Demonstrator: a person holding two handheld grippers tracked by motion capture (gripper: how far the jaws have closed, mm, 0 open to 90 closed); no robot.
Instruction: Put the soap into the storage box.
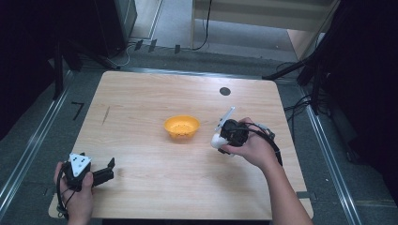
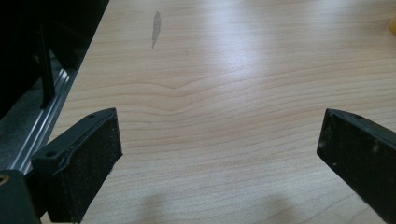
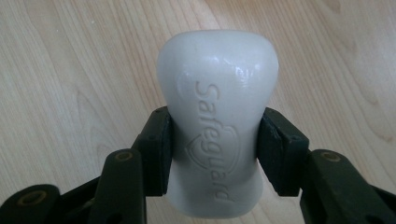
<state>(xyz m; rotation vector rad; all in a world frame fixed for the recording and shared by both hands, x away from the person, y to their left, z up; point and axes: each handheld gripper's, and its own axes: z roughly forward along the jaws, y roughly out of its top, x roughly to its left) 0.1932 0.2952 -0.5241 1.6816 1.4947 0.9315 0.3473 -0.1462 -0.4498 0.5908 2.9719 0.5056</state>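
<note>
One pale wooden table (image 1: pixel 155 187) on grey floor amid dark stands, white soap bar (image 3: pixel 217 116) clamped in the right gripper (image 1: pixel 220 140) right of the orange bowl (image 1: pixel 181 126), long axis along the jaws, bowl contents unclear, left gripper (image 1: pixel 109 169) apart, holding nothing, at the near-left corner.

A light wooden table (image 1: pixel 141 103) with rounded corners stands on grey floor (image 1: pixel 42 126). A small black disc (image 1: pixel 225 91) sits near its far edge, a dark streak (image 1: pixel 106 115) at left. Metal rails (image 1: pixel 328 154) run along both sides. Cables (image 1: pixel 298 105) trail at right; pale wooden furniture (image 1: pixel 263 18) stands beyond.
</note>
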